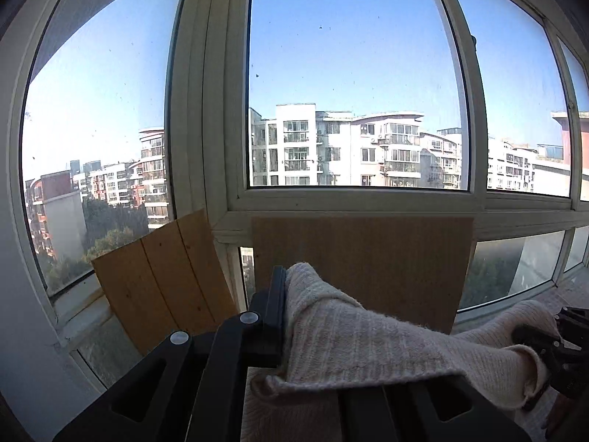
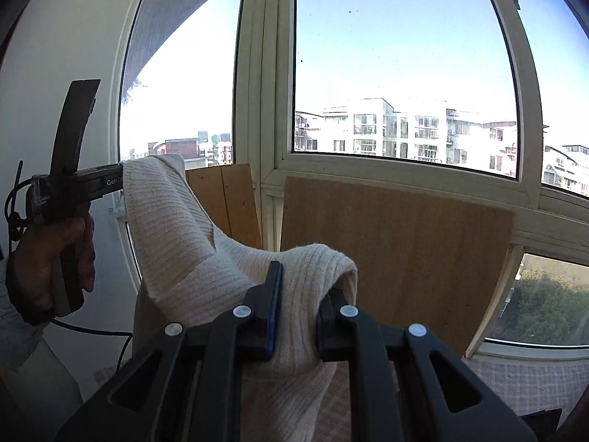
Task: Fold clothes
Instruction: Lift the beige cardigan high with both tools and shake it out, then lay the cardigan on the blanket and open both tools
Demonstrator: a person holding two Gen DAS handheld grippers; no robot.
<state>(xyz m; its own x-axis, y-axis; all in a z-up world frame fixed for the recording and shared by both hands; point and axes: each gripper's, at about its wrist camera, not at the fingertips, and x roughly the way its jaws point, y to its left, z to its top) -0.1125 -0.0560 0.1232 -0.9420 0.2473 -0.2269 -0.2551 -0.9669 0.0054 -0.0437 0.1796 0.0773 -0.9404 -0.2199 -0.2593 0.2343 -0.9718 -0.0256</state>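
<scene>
Behind: one window [image 2: 405, 55], two wooden boards [image 2: 386, 250]. Left gripper [image 2: 121, 180], marked "Gen", and right gripper [image 2: 300, 305] each clamped on one cream knit sweater [image 2: 176, 228].

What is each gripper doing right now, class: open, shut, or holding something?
Left gripper: shut on the sweater.
Right gripper: shut on the sweater, a thick fold between its fingers.

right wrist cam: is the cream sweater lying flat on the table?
No, the cream sweater hangs in the air, stretched between the left gripper and the right gripper in front of the window.
</scene>
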